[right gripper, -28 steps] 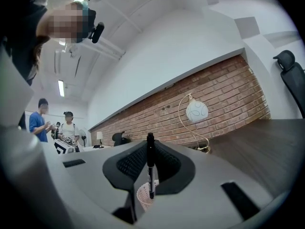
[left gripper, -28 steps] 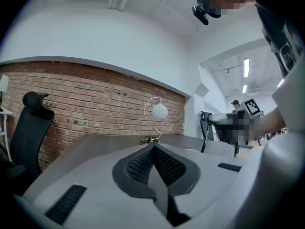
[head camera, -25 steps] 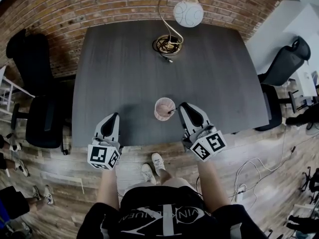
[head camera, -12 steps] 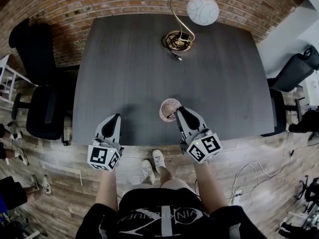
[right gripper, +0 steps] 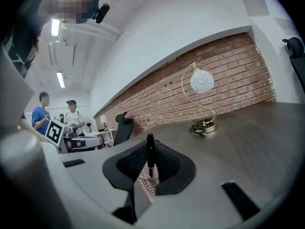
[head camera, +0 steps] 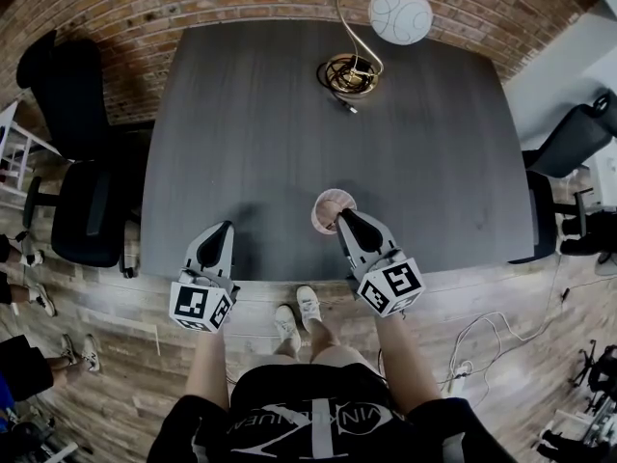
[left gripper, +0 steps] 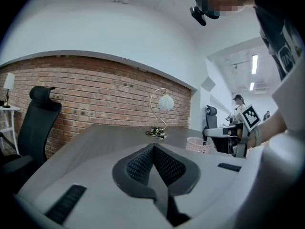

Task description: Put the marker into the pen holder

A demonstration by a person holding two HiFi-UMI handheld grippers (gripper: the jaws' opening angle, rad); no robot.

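Right gripper view gives us the clearest read on progress: the right tongs (right gripper: 149,148) are nearly closed and pinch a black marker (right gripper: 150,152) upright between their pads. The pink mesh of the pen holder (right gripper: 145,184) shows just below the marker's lower end. From the head view, these tongs sit at the near rim of the holder, close to the front edge of the dark surface (head camera: 251,114). We judge the pick-up and the carry to be done. What remains is lowering the marker into the holder and letting go. We cannot tell whether its tip is already past the rim. The left tongs (left gripper: 153,149) are fully closed on nothing and hang over the near edge of the surface, well apart from the holder, so we take them to have no part in this step. By our count there is one marker, one pen holder and two tongs. There is also one desk lamp (head camera: 399,14) with a round white shade, at the far side of the surface. Black office chairs (head camera: 60,90) stand around the surface, too cut off at the edges for us to count firmly.
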